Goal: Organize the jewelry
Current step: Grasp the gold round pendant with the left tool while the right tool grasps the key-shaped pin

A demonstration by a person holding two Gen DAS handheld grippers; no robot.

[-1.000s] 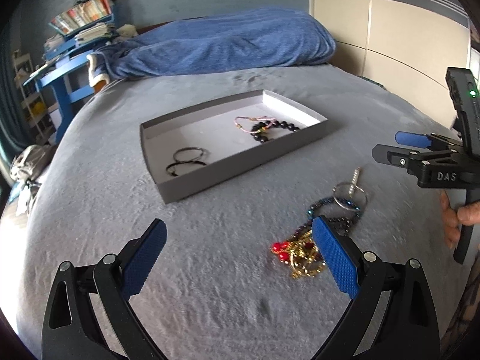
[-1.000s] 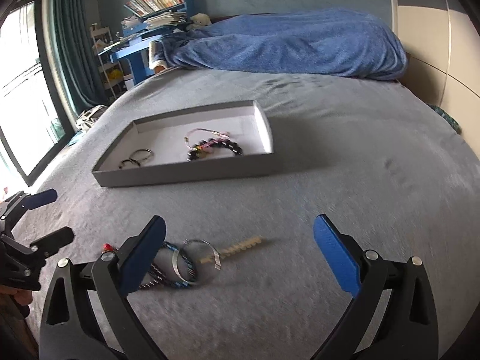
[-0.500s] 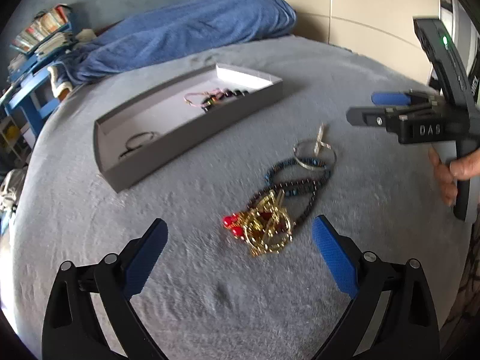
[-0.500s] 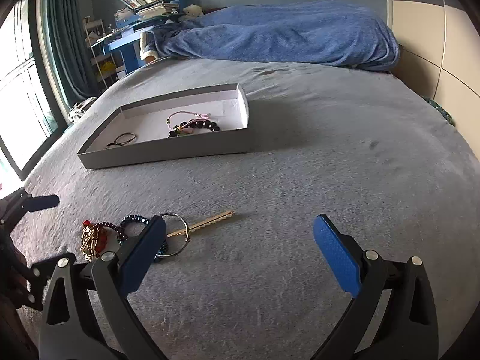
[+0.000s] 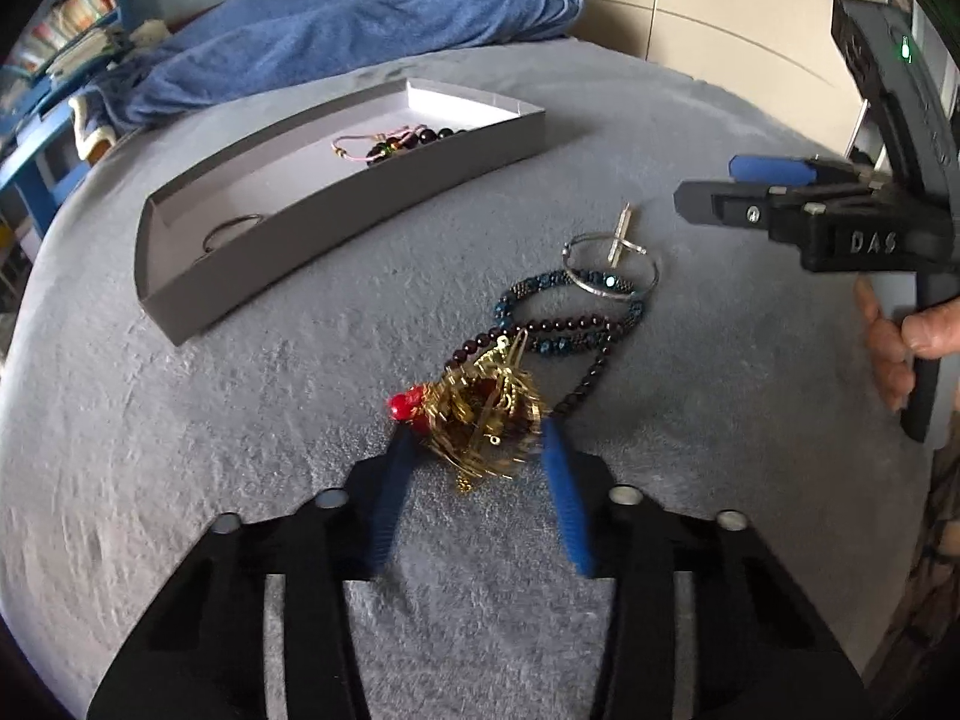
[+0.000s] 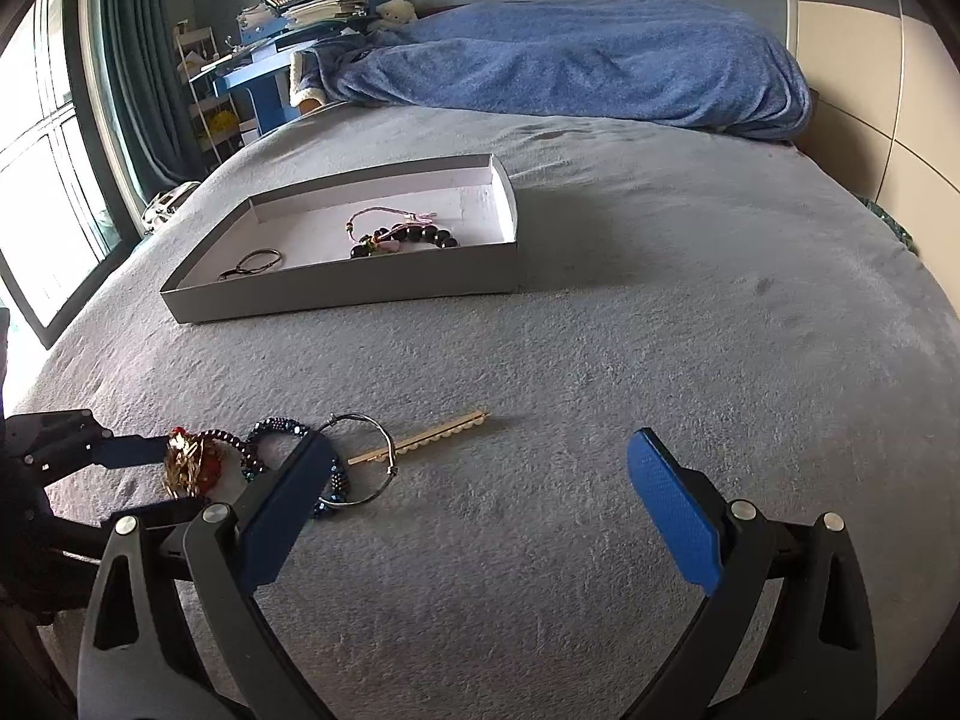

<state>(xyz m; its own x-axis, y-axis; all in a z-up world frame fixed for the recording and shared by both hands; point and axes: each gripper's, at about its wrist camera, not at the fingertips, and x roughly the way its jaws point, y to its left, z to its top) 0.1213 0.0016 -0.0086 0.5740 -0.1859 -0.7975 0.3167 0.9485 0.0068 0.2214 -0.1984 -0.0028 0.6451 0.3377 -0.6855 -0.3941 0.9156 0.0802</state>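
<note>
— Between the left tool's [image 5: 474,450] closing blue pads [image 5: 564,498], what sits there?
— A gold tangle with red beads [image 5: 480,414], lying on the grey bed [image 5: 240,420]; whether the pads press it yet, I cannot tell.
— Beyond it?
— Dark beaded bracelets [image 5: 570,330], a silver ring [image 5: 612,270], then the grey tray [image 5: 336,216] farther off.
— And the right tool [image 6: 474,516]?
— Released, jaws wide, nothing between them.
</note>
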